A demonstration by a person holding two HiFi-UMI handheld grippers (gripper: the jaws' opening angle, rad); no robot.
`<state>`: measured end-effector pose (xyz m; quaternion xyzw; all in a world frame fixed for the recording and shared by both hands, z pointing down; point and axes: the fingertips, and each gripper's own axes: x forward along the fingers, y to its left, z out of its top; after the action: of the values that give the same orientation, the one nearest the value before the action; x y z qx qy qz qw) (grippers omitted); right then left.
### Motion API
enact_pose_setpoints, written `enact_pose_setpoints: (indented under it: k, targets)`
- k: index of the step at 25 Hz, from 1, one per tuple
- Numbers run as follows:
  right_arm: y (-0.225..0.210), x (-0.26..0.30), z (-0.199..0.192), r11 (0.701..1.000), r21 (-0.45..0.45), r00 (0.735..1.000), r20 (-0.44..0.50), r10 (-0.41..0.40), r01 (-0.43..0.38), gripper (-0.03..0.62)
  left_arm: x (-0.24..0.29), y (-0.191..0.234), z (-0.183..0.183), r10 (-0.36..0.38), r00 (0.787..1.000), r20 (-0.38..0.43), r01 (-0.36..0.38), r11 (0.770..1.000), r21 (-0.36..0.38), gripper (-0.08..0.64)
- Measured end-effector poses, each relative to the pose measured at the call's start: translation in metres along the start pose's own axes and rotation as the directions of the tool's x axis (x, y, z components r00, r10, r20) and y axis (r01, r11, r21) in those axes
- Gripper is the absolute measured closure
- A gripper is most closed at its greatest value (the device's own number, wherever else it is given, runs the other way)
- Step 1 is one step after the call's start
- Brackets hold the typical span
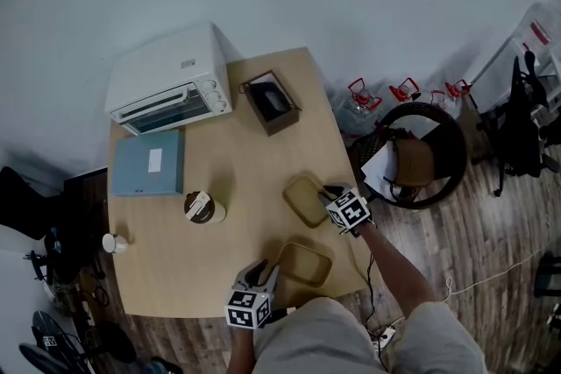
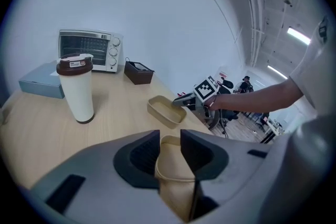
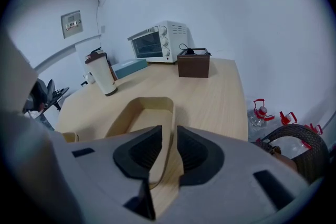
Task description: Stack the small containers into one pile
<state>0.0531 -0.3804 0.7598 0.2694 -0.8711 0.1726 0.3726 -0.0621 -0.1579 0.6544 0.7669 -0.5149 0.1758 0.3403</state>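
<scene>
Two shallow tan containers lie side by side on the wooden table (image 1: 245, 162), near its front right corner. My left gripper (image 1: 267, 270) is at the left end of the nearer container (image 1: 305, 263). In the left gripper view that container's end (image 2: 170, 165) lies between the wide-set jaws of the left gripper (image 2: 169, 150), and I see no firm pinch. My right gripper (image 1: 329, 191) is at the right edge of the farther container (image 1: 307, 199). Its jaws (image 3: 169, 152) straddle that container's thin side wall (image 3: 167, 123) with a sliver of slack. The container rests on the table.
A white toaster oven (image 1: 171, 79) and a brown open box (image 1: 272, 101) stand at the table's far edge. A blue flat box (image 1: 147, 162), a white tumbler with a brown lid (image 1: 202, 208) and a small white cup (image 1: 112, 243) are to the left. A wicker chair (image 1: 421, 158) stands at the right.
</scene>
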Motion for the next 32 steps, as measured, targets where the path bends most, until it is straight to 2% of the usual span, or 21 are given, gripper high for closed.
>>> enact_pose_setpoints:
  k: [5, 9, 13, 25, 32]
  targets:
    - [0.0, 0.01, -0.005, 1.0, 0.016, 1.0, -0.026, 0.012, -0.011, 0.506, 0.001, 0.004, -0.001, 0.003, 1.0, -0.012, -0.003, 1.0, -0.025, 0.445]
    - [-0.001, 0.015, -0.006, 1.0, 0.021, 0.999, -0.037, -0.018, 0.018, 0.557, 0.001, 0.004, -0.006, 0.003, 1.0, -0.016, -0.004, 1.0, -0.028, 0.445]
    - [0.002, 0.012, -0.007, 0.999, 0.017, 0.999, -0.041, -0.026, 0.027, 0.569, -0.004, 0.001, -0.011, 0.011, 1.0, -0.017, -0.011, 0.999, -0.03, 0.448]
    - [0.018, -0.01, 0.002, 0.999, 0.033, 1.0, 0.019, -0.022, 0.022, 0.578, -0.019, -0.005, -0.033, 0.016, 1.0, -0.017, -0.017, 1.0, -0.02, 0.453]
    - [0.022, -0.039, 0.015, 0.999, 0.048, 0.997, 0.071, -0.028, 0.025, 0.578, -0.025, -0.009, -0.033, 0.004, 1.0, 0.007, -0.004, 1.0, -0.006, 0.456]
